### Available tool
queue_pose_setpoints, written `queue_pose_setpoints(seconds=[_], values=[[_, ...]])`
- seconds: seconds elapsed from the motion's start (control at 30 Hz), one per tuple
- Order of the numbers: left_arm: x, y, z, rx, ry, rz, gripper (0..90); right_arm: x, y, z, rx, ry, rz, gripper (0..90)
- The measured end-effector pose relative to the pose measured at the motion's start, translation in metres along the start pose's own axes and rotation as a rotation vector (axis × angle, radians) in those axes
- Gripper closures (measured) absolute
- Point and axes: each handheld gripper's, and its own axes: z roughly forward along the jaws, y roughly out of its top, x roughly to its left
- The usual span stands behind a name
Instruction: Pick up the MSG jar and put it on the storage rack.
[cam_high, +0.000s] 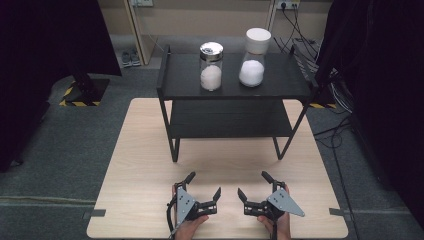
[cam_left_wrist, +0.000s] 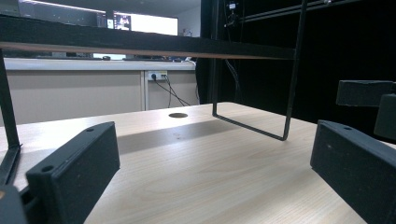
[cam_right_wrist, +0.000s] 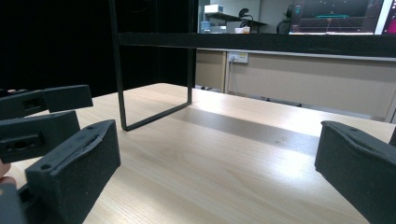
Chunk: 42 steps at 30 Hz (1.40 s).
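Jars, two of them, stand on the top board of a black two-tier shelf (cam_high: 172, 80) at the far half of the counter (cam_high: 140, 165): a steel-lidded jar (cam_high: 211, 66) to the left, a white-capped jar (cam_high: 253, 57) to the right, set near each other but apart. Both clear, both upright, each holding a white mass heaped in the lower part; powder or grains, cannot tell which. White-capped jar is waisted, the cap broad and tall. Lower board of shelf looks bare. Left gripper (cam_high: 203, 189) and right gripper (cam_high: 254, 187) sit low at the near edge of the counter, held in a person's hands, jaws of both spread wide, nothing between them. Left gripper view looks under the shelf along pale wood, its own jaws far apart, the shelf's right leg loop (cam_left_wrist: 261, 126) ahead; right gripper view mirrors it, jaws apart, the shelf's left leg loop (cam_right_wrist: 154, 112) ahead. Both grippers well apart from the jars. Judged: work not yet begun, the reach is the step in hand. Next move calls for lifting a gripper up above the top board, going forward over its front edge, and closing on a jar at the glass body below the lid, squarely, since both jars stand tall and could tip.
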Motion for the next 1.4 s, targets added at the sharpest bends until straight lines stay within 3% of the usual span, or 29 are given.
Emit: queue_pose_setpoints(seconds=[1.4], values=[[-0.0004, 0.0009, 0.0007, 0.006, 0.000, 0.001, 0.8, -0.0044, -0.0075, -0.0020, 0.004, -0.014, 0.044, 0.2]])
